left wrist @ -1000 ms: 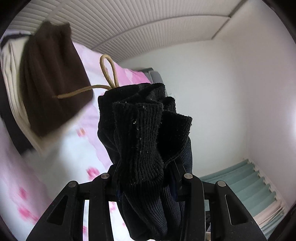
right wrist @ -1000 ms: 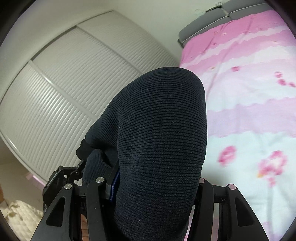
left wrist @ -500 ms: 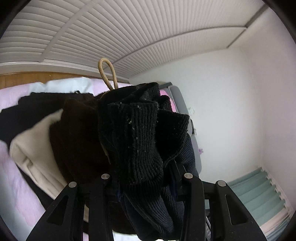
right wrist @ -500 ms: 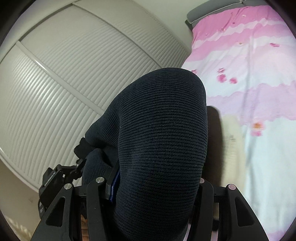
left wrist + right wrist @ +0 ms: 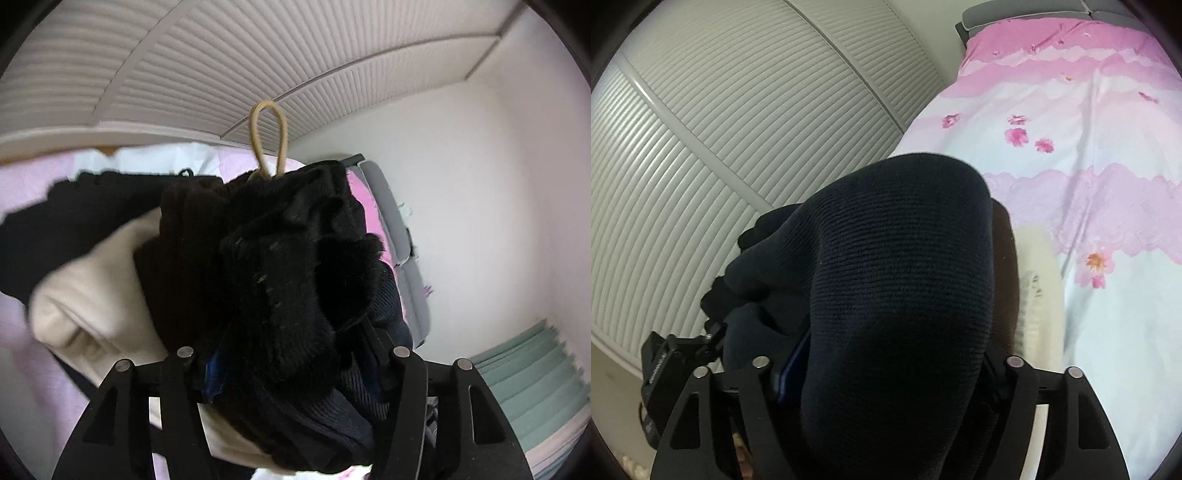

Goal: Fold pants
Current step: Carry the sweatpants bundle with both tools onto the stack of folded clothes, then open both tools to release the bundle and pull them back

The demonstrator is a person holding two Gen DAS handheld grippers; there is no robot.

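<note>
Pink flowery bed cover [image 5: 1115, 229] under my work. Near: left gripper [image 5: 291, 354] jaws squeezed on bunched dark pants [image 5: 295, 266]; right gripper [image 5: 886, 365] jaws squeezed on same pants [image 5: 897, 280], fat fold. I worry thick bunch slips, fold goes crooked. Tan cord loop [image 5: 267, 140] may snag. Farther: cream cloth [image 5: 92, 295], slatted doors [image 5: 738, 122]. No boxes, no baskets seen.

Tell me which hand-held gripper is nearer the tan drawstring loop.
Left. The tan drawstring loop sticks up just beyond the left hand-held gripper; the right hand-held gripper view doesn't show it.
</note>
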